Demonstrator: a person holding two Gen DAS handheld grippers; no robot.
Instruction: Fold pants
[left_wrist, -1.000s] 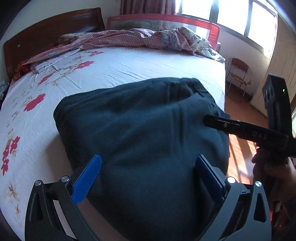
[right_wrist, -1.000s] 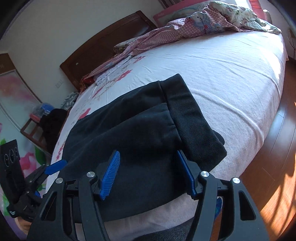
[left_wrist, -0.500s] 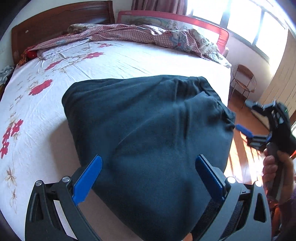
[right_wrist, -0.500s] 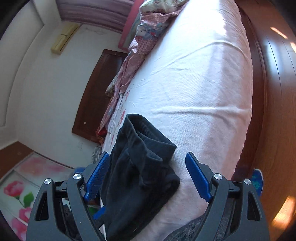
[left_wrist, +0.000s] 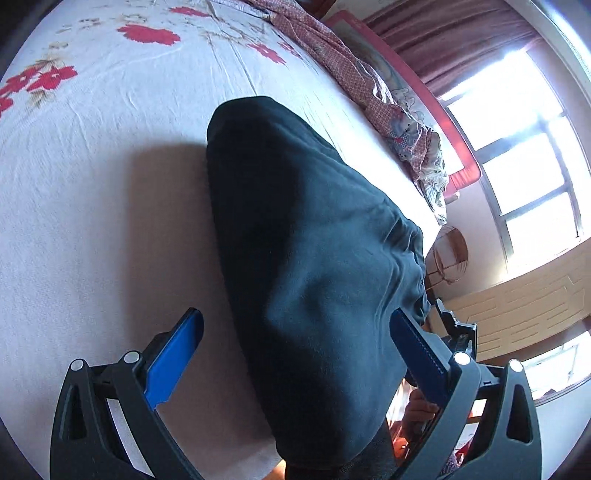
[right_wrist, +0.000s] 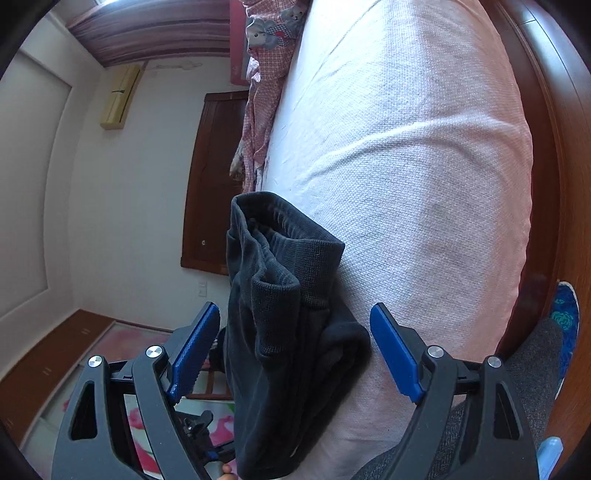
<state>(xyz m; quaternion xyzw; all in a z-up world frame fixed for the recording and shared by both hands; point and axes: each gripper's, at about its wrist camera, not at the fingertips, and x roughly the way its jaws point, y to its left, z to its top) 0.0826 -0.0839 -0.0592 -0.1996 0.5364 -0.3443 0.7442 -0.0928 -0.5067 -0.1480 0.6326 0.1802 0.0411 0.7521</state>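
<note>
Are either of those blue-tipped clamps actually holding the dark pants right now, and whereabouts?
Neither. Both the left hand-held gripper and right hand-held gripper stand open around the folded pants, pads not pressing.

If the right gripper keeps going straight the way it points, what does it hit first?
Most likely the folded pants: their stacked edge already lies between the right gripper's open blue fingers, untouched by either, with the bed sheet beyond. Depth is unclear.
</note>
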